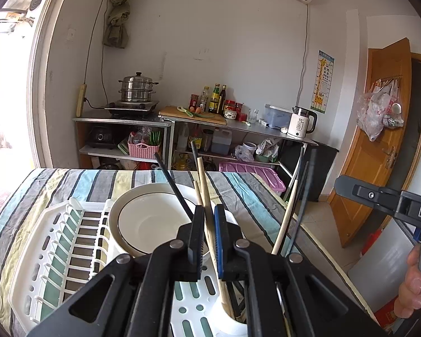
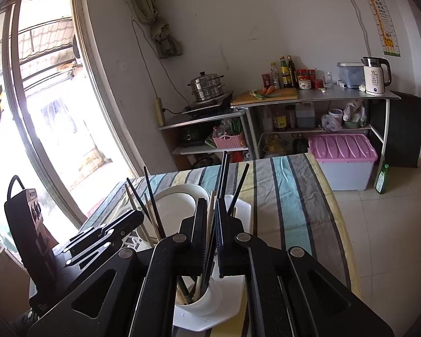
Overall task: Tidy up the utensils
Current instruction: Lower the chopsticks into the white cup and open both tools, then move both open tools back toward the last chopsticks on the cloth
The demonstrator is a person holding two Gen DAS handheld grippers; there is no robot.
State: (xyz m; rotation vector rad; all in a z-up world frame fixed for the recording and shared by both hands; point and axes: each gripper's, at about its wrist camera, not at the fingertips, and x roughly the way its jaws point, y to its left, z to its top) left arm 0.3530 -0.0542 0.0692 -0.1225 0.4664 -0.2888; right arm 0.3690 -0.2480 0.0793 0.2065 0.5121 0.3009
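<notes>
A white cylindrical utensil holder (image 1: 227, 314) (image 2: 202, 297) stands at the near corner of a white dish rack (image 1: 56, 250), with black and wooden chopsticks upright in it. My left gripper (image 1: 209, 224) is shut on a wooden chopstick (image 1: 204, 185) that runs down into the holder. My right gripper (image 2: 211, 219) is shut on a wooden chopstick (image 2: 209, 219), also standing in the holder. A black chopstick (image 1: 172, 182) leans to the left beside my left fingers. The left gripper also shows in the right wrist view (image 2: 103, 236), at the left.
A white bowl with a dark rim line (image 1: 148, 219) stands in the rack behind the holder. The rack sits on a table with a striped cloth (image 2: 292, 196). Beyond are metal shelves with a steamer pot (image 1: 137, 88), bottles and a kettle (image 1: 301, 122). A pink-lidded bin (image 2: 342, 163) sits on the floor.
</notes>
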